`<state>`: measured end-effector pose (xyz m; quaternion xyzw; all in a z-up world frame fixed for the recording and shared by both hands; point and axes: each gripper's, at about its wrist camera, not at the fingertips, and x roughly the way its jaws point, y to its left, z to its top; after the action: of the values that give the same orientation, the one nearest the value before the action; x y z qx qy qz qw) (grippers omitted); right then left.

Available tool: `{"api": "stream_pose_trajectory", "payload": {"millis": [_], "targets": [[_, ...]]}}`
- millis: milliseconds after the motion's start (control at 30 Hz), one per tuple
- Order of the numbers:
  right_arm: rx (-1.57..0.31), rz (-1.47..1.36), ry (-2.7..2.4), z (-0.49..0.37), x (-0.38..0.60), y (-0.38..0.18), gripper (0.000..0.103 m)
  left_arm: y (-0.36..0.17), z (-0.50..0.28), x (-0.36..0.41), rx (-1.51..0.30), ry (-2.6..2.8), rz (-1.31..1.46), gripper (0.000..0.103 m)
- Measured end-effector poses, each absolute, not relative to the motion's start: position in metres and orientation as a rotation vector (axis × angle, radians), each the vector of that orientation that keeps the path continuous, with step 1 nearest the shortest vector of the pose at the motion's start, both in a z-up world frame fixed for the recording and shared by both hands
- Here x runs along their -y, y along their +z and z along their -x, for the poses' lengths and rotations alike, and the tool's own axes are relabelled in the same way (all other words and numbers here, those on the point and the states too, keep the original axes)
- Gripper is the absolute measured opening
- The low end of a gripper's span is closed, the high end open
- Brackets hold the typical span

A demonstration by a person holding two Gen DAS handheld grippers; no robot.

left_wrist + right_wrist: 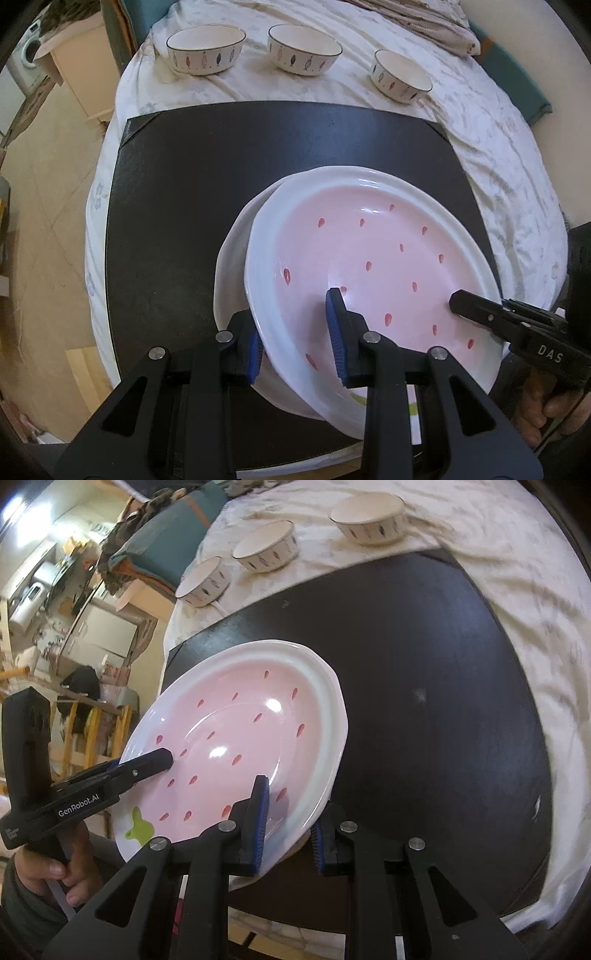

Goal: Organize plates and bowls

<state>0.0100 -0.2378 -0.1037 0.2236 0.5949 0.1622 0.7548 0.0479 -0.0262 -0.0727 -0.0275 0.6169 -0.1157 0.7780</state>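
The left wrist view shows a second white plate [231, 258] under the pink strawberry-patterned ceramic plate [369, 258], peeking out at its 9 o'clock edge; the right wrist view hides that lower plate but shows a green leaf mark [138, 827] near the pink plate's 7 o'clock rim and cluttered room furniture at 9 o'clock.

The left gripper [295, 343] straddles the pink plate's near-left rim, one blue pad [255, 350] outside and one inside the well, jaws moderately apart; whether they press the rim I cannot tell. The right gripper [288, 834] straddles the opposite rim the same way, with the plate tilted up off the square black mat [424, 701].

Three white ceramic bowls with fish motifs [206, 50] [304, 48] [402, 75] sit in a row on the wrinkled white cloth [498, 166] at 12 o'clock, well apart from the plates. The mat is bare from 9 to 12 o'clock; its corners stop short of the cloth's drop-off.
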Motion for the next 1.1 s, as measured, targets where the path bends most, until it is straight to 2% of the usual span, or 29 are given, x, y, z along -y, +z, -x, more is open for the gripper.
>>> {"api": "stream_pose_trajectory", "payload": {"millis": [500, 867, 1000, 1100], "targets": [[-1.325, -0.494, 0.368, -0.016, 0.232, -0.112, 0.022, -0.082, -0.052, 0.008, -1.390, -0.178, 0.125, 0.027], [-1.397, -0.547, 0.406, -0.010, 0.222, -0.124, 0.022, -0.082, -0.046, 0.010, -1.400, -0.153, 0.061, 0.028], [-1.408, -0.582, 0.403, -0.011, 0.224, -0.128, 0.022, -0.082, -0.045, 0.017, -1.416, -0.162, 0.025, 0.033], [-1.402, -0.594, 0.394, -0.012, 0.227, -0.129, 0.021, -0.082, -0.044, 0.017, -1.424, -0.159, 0.019, 0.033]]}}
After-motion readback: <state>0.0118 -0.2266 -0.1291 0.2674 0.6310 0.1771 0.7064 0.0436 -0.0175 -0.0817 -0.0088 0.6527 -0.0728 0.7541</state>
